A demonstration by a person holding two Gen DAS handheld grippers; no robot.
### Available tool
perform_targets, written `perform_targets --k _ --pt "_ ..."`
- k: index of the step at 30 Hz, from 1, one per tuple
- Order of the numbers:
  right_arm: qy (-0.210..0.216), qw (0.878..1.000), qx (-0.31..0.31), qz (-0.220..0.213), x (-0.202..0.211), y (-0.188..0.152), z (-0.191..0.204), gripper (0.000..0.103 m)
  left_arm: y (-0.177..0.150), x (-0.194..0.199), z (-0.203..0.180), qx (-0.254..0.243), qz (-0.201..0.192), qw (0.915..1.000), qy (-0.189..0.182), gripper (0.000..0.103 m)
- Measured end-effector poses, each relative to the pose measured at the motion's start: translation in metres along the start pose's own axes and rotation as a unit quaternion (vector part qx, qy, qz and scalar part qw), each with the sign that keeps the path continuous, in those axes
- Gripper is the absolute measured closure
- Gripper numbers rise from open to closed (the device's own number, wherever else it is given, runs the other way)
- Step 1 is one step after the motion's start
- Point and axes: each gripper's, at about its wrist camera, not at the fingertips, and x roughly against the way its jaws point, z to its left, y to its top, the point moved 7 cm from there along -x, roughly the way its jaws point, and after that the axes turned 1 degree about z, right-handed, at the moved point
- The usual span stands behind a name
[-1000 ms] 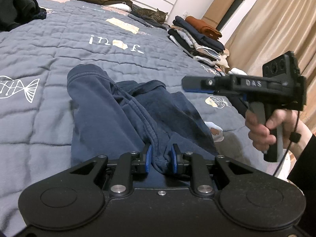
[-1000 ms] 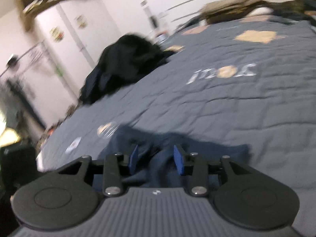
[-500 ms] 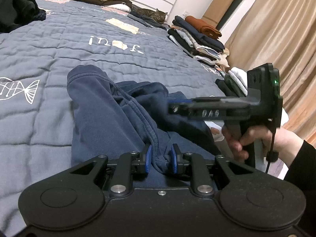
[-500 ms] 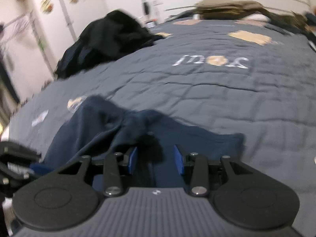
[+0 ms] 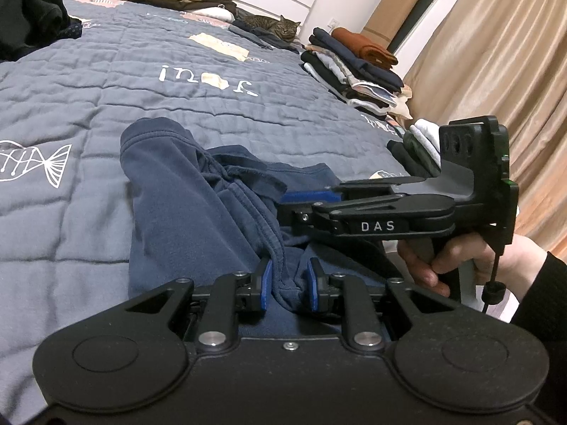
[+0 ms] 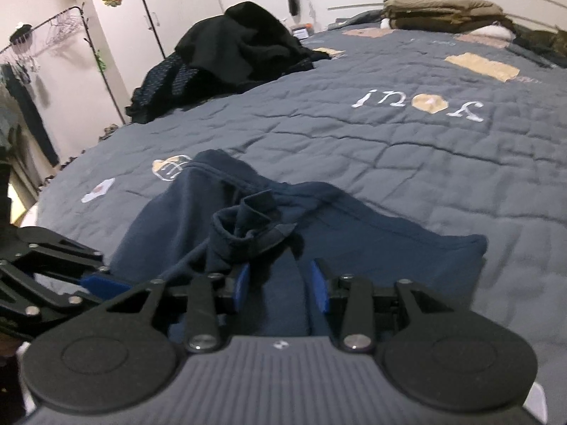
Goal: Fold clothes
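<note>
While the navy garment (image 5: 198,212) lies bunched at the bed's (image 5: 106,81) near edge, its length running across, the left gripper (image 5: 286,285) pinches its hem; the right gripper (image 6: 280,285), alongside, is closing over cloth not yet pinched.

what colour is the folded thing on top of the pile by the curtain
Rust orange folded garment, clearest in the left wrist view.

Navy blue garment (image 5: 198,212), grey-blue quilted bedspread (image 5: 106,81) with white lettering and fish outline, black grippers with blue pads (image 5: 265,285), tabby striped cat (image 5: 276,30), rust-orange folded cloth (image 5: 365,47), beige curtain (image 5: 496,53), black clothes heap (image 6: 244,46).
</note>
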Motion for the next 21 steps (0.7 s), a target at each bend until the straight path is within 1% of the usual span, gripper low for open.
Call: perform_targets --k 2,3,4,5,7,13,17,18,21 --pt "0.006 1.000 0.004 0.004 0.000 0.000 0.003 0.078 0.000 0.000 0.000 0.000 0.000 1.0000 0.000 0.082" --pt "0.006 1.000 0.008 0.005 0.000 0.000 0.005 0.088 0.000 0.000 0.000 0.000 0.000 1.0000 0.001 0.082" --pt "0.006 1.000 0.012 0.006 0.001 0.000 0.006 0.095 0.000 0.000 0.000 0.000 0.000 1.0000 0.000 0.082" --pt "-0.004 1.000 0.015 0.004 0.002 0.002 0.005 0.097 0.000 0.000 0.000 0.000 -0.001 1.0000 0.000 0.082" --pt "-0.013 1.000 0.008 -0.008 0.009 0.006 0.001 0.099 0.000 0.001 0.000 0.000 -0.002 1.0000 0.000 0.082" --pt "-0.037 0.997 -0.029 -0.061 0.040 0.022 -0.018 0.099 0.000 0.001 0.001 0.001 -0.002 1.0000 0.000 0.082" --pt "-0.086 0.991 -0.047 -0.086 0.062 0.030 -0.040 0.100 0.001 0.002 0.002 0.003 -0.005 1.0000 0.002 0.082" --pt "-0.104 0.989 -0.051 -0.088 0.066 0.030 -0.046 0.101 0.001 0.003 0.003 0.004 -0.007 1.0000 0.002 0.082" --pt "-0.142 0.984 -0.080 -0.073 0.067 0.023 -0.068 0.102 0.002 0.003 0.003 0.007 -0.009 0.9999 0.003 0.082"
